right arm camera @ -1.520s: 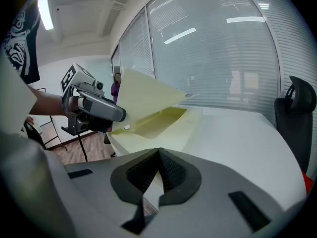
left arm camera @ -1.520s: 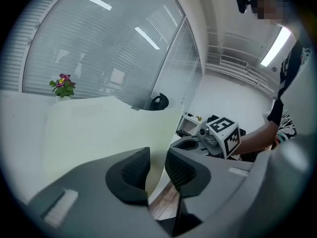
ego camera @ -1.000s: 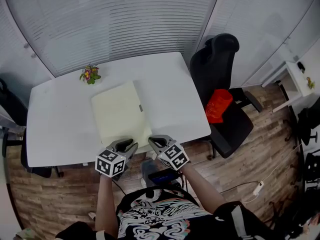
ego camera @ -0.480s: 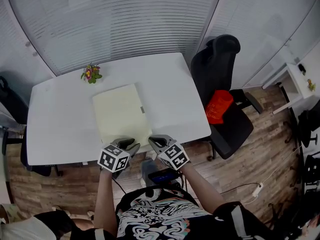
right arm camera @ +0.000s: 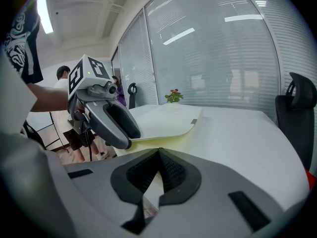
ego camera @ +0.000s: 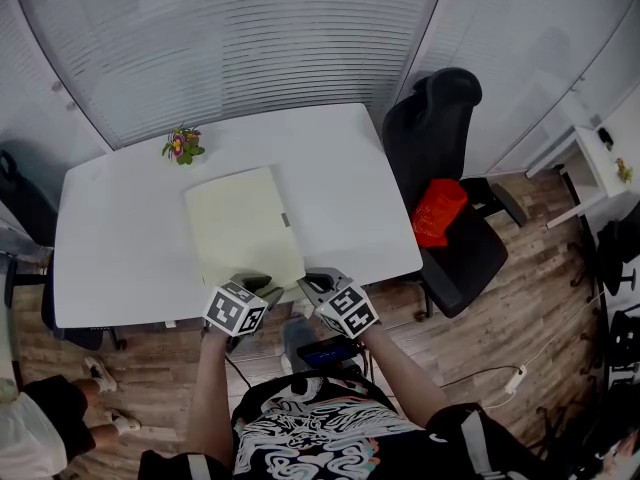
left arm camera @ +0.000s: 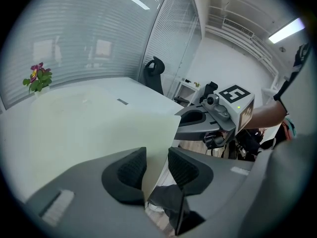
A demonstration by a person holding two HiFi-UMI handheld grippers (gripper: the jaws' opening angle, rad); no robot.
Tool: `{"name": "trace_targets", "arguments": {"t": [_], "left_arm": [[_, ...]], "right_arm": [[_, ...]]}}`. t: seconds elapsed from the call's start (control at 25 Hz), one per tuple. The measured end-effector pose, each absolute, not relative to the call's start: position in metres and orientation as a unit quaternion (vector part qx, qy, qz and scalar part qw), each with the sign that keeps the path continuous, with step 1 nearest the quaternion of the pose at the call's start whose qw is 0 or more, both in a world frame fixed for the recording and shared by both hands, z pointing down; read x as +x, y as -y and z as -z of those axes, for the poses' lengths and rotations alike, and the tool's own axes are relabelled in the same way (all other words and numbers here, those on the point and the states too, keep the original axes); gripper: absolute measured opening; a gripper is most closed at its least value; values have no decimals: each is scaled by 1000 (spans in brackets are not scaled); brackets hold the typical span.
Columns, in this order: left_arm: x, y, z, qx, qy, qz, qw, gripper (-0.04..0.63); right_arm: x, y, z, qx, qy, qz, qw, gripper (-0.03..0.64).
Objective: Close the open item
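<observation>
Pale yellow folder [ego camera: 243, 228] lies on the table [ego camera: 120, 248], near cover edge slightly lifted.

1. An office meeting room, seen from above: a white table [ego camera: 120, 258] stands against a curved glass wall [ego camera: 230, 48] lined with closed blinds.
2. A black swivel chair [ego camera: 430, 138] on a wheeled base is drawn up at the table's far side, the usual office seating.
3. Long strip lights [left arm camera: 285, 30] run across a white ceiling, and more glass partitions divide the space beyond.
4. A small potted plant [ego camera: 181, 146] is the table's only ornament.
5. Wood-look flooring [ego camera: 520, 308] carries a power strip [ego camera: 516, 376] and its cable; a white side desk [ego camera: 590, 158] stands by the wall.
</observation>
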State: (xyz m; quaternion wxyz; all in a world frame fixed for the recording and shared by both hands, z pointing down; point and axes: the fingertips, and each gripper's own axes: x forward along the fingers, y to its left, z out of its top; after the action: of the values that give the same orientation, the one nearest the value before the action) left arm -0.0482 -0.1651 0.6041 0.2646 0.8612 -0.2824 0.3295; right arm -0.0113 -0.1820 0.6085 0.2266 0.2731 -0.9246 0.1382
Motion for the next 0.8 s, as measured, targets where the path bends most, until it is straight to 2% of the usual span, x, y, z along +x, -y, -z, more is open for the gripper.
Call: {"name": "trace_targets", "arguments": {"t": [0.8], "left_arm": [[-48, 164, -606, 860, 282, -341, 255, 133]], "right_arm": [[-11, 181, -609, 270, 926, -141, 225, 2]]}}
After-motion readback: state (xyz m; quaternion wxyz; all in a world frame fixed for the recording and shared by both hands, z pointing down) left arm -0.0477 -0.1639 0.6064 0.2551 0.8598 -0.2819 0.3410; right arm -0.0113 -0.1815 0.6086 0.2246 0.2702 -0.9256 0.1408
